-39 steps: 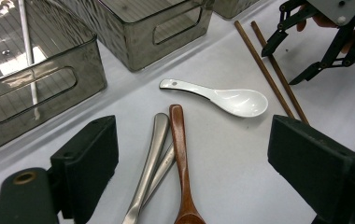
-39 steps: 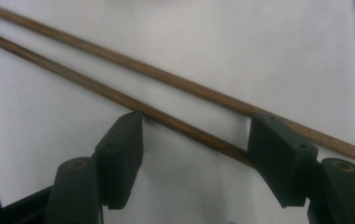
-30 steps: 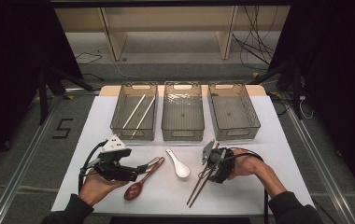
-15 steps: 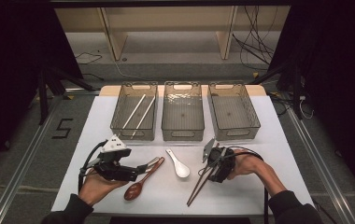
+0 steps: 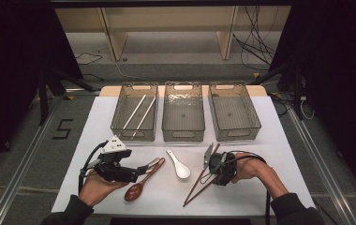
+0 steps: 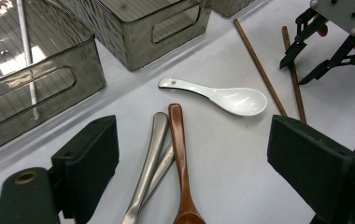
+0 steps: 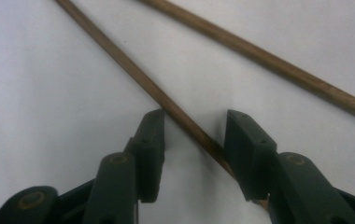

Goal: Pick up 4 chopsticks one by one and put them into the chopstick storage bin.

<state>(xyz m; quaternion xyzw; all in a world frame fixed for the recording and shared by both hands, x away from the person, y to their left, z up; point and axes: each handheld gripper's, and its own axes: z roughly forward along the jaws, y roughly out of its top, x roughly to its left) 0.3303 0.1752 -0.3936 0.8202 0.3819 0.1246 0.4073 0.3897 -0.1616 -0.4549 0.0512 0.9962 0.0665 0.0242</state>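
Note:
My right gripper [image 5: 209,164] [image 7: 194,154] points down at the white table over two brown chopsticks [image 5: 199,185]. One chopstick [image 7: 133,70] runs between its jaws, which have just been closing; a gap still shows beside it, so the gripper is open. The second chopstick [image 7: 259,51] lies farther off. My left gripper [image 5: 141,172] [image 6: 199,154] stands wide open, low over a wooden spoon [image 6: 180,154] and metal spoon handles [image 6: 150,163], gripping nothing. A white ceramic spoon [image 5: 180,165] [image 6: 222,95] lies between the two grippers. The right gripper [image 6: 293,72] also shows in the left gripper view.
Three clear grey bins stand in a row at the back of the table: the left bin [image 5: 135,136] holds two white chopsticks [image 5: 138,112]; the middle bin [image 5: 183,133] and right bin [image 5: 234,133] have nothing in them. Dark floor surrounds the table [image 5: 279,140].
The right gripper's jaws have narrowed around one brown chopstick. The left gripper and the spoons have stayed where they were.

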